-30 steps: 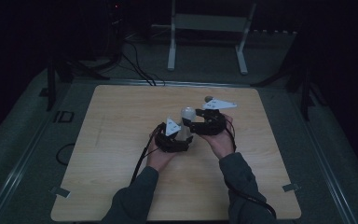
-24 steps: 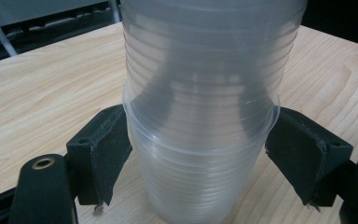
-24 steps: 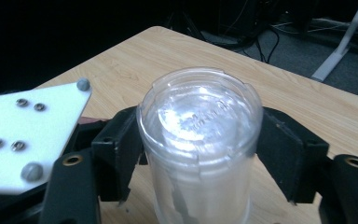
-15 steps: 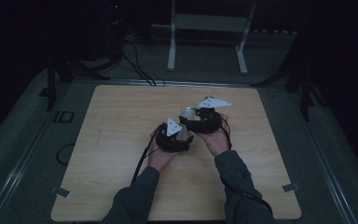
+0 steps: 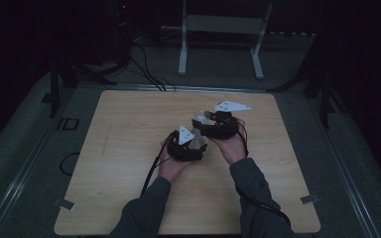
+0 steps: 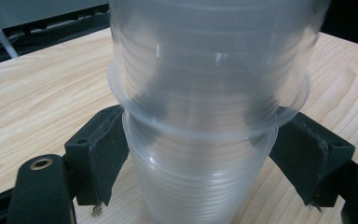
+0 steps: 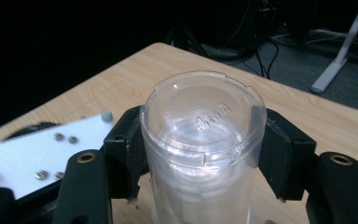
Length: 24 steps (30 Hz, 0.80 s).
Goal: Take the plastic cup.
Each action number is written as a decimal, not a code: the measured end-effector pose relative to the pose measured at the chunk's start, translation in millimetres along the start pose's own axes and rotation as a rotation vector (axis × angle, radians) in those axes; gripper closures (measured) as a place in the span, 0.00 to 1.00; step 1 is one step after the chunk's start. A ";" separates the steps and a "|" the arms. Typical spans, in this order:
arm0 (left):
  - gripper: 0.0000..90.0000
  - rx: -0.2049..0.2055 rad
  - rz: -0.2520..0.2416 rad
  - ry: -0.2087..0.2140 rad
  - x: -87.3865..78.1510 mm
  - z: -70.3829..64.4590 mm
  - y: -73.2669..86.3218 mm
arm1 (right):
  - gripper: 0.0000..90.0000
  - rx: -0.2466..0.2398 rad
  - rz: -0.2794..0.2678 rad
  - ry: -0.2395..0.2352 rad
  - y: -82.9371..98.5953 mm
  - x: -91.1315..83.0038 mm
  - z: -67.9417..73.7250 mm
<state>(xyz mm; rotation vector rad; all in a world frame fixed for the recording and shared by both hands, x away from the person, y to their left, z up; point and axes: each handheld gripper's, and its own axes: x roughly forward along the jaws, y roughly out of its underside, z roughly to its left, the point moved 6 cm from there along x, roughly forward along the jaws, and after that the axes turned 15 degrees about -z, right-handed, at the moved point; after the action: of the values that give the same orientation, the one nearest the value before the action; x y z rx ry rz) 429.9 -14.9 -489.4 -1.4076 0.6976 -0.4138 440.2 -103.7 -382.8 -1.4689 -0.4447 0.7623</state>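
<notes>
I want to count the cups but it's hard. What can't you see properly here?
- High view: the cups are tiny, dim, and half hidden by both claws.
- Left gripper view: the top cup is blurred and cut off by the upper edge; the nested cups can't be counted.
- Right gripper view: the cup's rim is cut off by the bottom edge; its embossed base is unreadable.

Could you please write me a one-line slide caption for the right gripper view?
Right gripper clamps an upturned stack of clear plastic cups between its black jaws above the wooden table.
</notes>
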 end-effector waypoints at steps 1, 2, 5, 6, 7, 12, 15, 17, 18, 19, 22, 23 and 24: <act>0.23 0.000 0.000 0.000 0.0 0.0 0.0 | 0.43 0.000 0.000 0.000 0.0 0.0 0.0; 0.23 -0.001 0.000 0.001 -0.1 0.1 0.0 | 0.44 0.001 -0.004 -0.001 -2.4 -0.9 0.1; 0.23 0.001 0.003 0.002 -0.5 -0.1 -0.1 | 0.45 0.003 -0.022 -0.003 -11.4 -4.3 0.2; 0.23 0.003 0.005 0.003 -0.6 -0.2 -0.1 | 0.45 0.003 -0.022 -0.003 -11.4 -4.3 0.2; 0.23 0.004 0.006 0.002 -0.8 -0.2 -0.1 | 0.45 0.008 -0.030 -0.004 -15.5 -5.9 0.3; 0.23 -0.001 0.004 0.001 -1.8 0.0 -0.5 | 0.45 0.006 -0.052 -0.006 -24.9 -10.0 1.6; 0.23 0.003 0.001 -0.001 -3.8 0.3 -2.0 | 0.45 0.006 -0.068 -0.008 -30.0 -12.8 2.5; 0.22 0.001 -0.005 0.001 -4.8 0.1 -3.7 | 0.45 0.004 -0.078 -0.008 -34.1 -15.1 3.1; 0.22 0.005 -0.007 -0.001 -5.5 0.2 -4.8 | 0.45 0.004 -0.081 -0.008 -35.3 -15.8 3.3; 0.21 0.005 -0.014 -0.001 -6.0 0.0 -6.1 | 0.45 0.004 -0.086 -0.007 -37.1 -16.9 3.5; 0.21 0.010 -0.020 -0.004 -8.1 0.3 -9.1 | 0.45 0.005 -0.101 -0.010 -42.7 -20.0 4.4; 0.21 0.009 -0.023 -0.004 -8.4 0.4 -9.7 | 0.45 0.007 -0.107 -0.012 -45.0 -21.4 5.2; 0.21 0.010 -0.023 -0.005 -9.2 0.8 -10.3 | 0.45 0.003 -0.109 -0.012 -46.2 -22.2 5.3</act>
<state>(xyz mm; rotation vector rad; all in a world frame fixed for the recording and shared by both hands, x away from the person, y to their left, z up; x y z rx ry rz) 425.1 -9.8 -477.5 -1.4080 0.6753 -0.4312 429.6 -112.4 -333.1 -1.4260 -0.5285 0.6852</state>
